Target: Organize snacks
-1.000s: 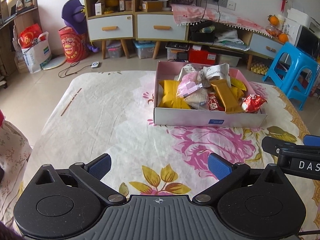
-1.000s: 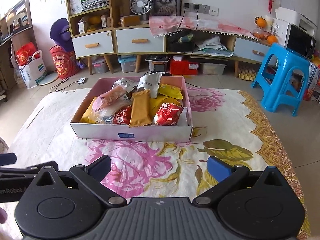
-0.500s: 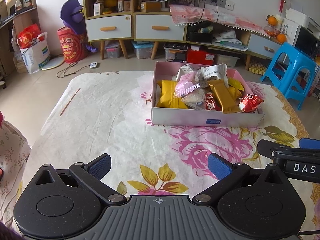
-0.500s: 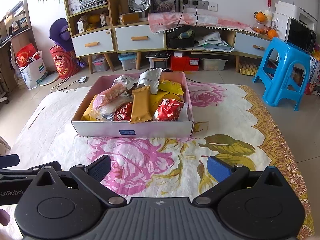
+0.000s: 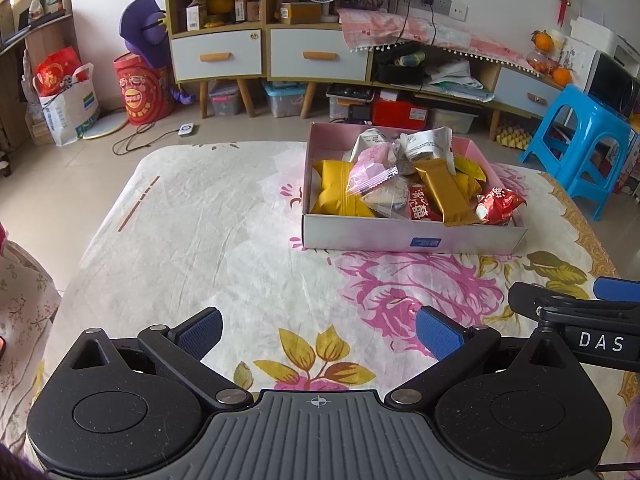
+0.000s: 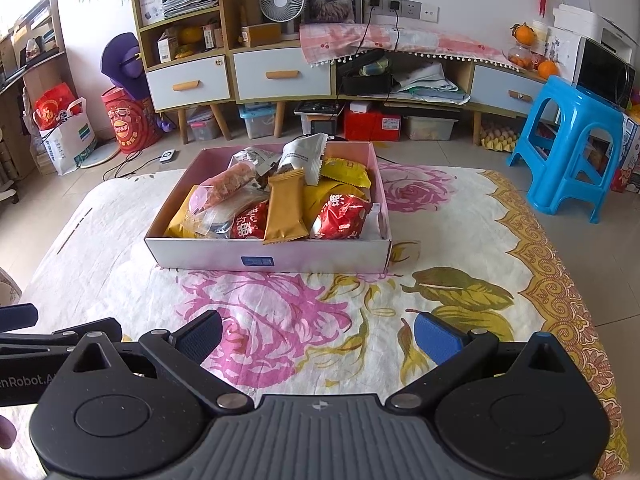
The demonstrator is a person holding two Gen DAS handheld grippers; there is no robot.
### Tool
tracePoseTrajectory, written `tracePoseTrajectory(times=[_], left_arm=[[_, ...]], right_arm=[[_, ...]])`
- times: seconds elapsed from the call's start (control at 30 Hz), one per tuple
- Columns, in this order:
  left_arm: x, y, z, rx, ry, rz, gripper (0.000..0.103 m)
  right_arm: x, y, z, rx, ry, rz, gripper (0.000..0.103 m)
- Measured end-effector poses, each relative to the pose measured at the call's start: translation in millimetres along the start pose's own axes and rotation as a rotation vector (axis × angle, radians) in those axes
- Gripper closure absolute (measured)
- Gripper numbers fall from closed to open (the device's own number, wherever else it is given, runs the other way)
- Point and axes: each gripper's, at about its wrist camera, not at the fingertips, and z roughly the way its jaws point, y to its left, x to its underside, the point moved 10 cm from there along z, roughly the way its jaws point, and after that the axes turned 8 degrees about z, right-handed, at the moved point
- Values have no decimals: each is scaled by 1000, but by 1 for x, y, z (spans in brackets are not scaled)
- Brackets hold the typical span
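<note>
Both grippers, left gripper point(image 5: 318, 326) and right gripper point(image 6: 318, 334), spread wide and empty. Snack box point(image 6: 276, 256) at 12 o'clock, well apart, heaped. Risk: gold packet point(image 6: 285, 210) overhangs the front wall; a careless grab could tip it out.

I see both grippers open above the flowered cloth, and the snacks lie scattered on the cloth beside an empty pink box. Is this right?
Not quite. The snacks lie piled inside the pink box, which is full, as the right wrist view shows. Both the left gripper and right gripper are open above the flowered cloth.
</note>
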Motion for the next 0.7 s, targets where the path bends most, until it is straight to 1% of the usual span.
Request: tracePoseTrajectory(times=[0.7], left_arm=[[-4, 1, -2, 13, -4, -9, 0]], right_arm=[[-1, 1, 1, 3, -4, 6, 8]])
